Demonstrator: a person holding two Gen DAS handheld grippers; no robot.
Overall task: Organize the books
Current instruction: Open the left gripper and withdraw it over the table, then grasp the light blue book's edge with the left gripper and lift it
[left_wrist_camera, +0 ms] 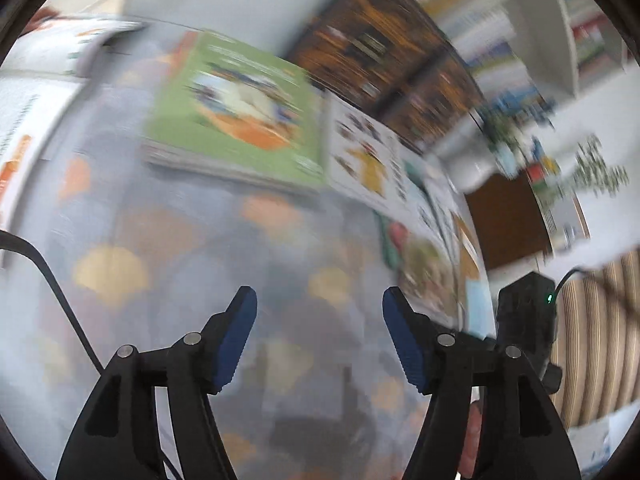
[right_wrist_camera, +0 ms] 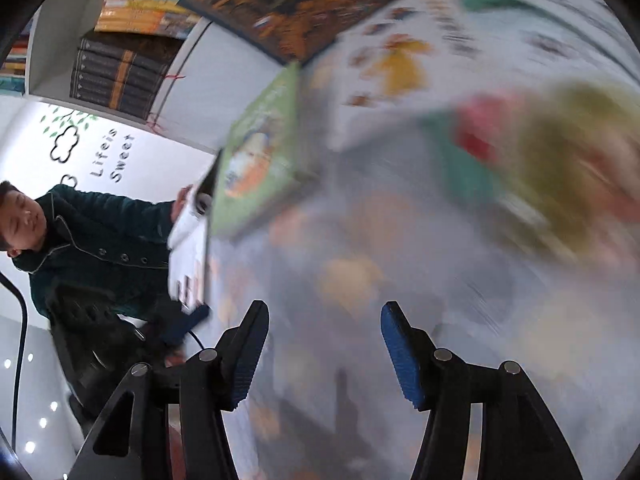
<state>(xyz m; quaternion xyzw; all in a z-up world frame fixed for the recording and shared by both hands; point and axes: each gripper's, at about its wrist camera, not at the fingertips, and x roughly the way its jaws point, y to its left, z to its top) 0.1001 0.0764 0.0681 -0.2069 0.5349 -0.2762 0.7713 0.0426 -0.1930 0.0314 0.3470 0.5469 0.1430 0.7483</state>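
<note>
Books lie spread over the patterned tablecloth (left_wrist_camera: pixel 168 240), the green book (left_wrist_camera: pixel 240 116) flat beside a white picture book (left_wrist_camera: pixel 368 160). Left gripper (left_wrist_camera: pixel 320 340) and right gripper (right_wrist_camera: pixel 324 350) both gape, nothing between their blue pads.

Motion blur smears the green book (left_wrist_camera: pixel 236 112) (cover unreadable); the red-and-olive book (right_wrist_camera: pixel 560 168) at three o'clock is shapeless.

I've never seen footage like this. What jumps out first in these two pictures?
A green picture book lies flat in the middle of a pale cloth with orange blobs, with a white illustrated book right beside it. At the bottom of each view, black tongs with blue pads stand apart with nothing between them: the left gripper and the right gripper. Everything else is motion-blurred.
</note>
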